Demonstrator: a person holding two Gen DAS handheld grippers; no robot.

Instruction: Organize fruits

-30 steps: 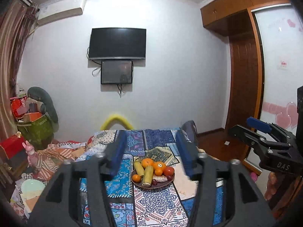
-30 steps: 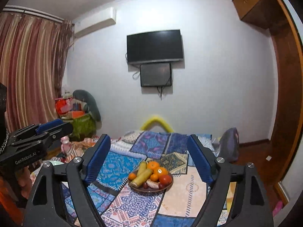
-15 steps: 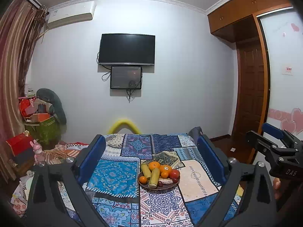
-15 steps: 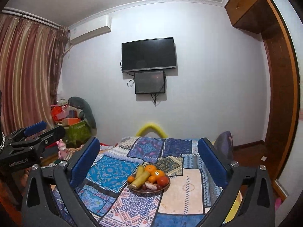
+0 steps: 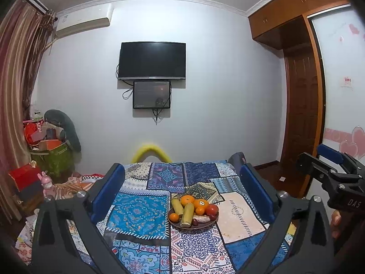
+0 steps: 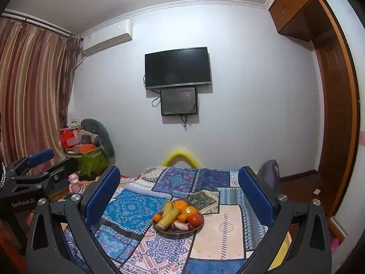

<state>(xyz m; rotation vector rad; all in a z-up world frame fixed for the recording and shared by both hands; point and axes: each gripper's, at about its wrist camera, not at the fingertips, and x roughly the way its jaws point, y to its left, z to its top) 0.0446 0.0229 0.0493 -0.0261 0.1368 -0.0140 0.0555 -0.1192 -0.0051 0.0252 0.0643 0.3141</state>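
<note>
A brown plate (image 5: 192, 226) of fruit sits on a patchwork cloth (image 5: 141, 214). It holds oranges (image 5: 187, 200), a red tomato (image 5: 212, 209), two yellow-green corn cobs (image 5: 187, 214) and small dark fruits. The plate also shows in the right wrist view (image 6: 178, 229). My left gripper (image 5: 182, 196) is open and empty, held well back from and above the plate. My right gripper (image 6: 179, 196) is open and empty, also well back from the plate. Each gripper shows at the edge of the other's view.
The cloth-covered table (image 6: 228, 226) runs toward a white wall with a TV (image 5: 152, 61). Bags and boxes (image 5: 48, 146) are piled at the left by curtains. A wooden door (image 5: 301, 118) stands at the right. A dark chair back (image 6: 270, 173) is beyond the table's far right.
My left gripper's fingers have opened wide from a narrower gap. Both cameras have tilted up and pulled back slightly, so the plate sits lower in view.
</note>
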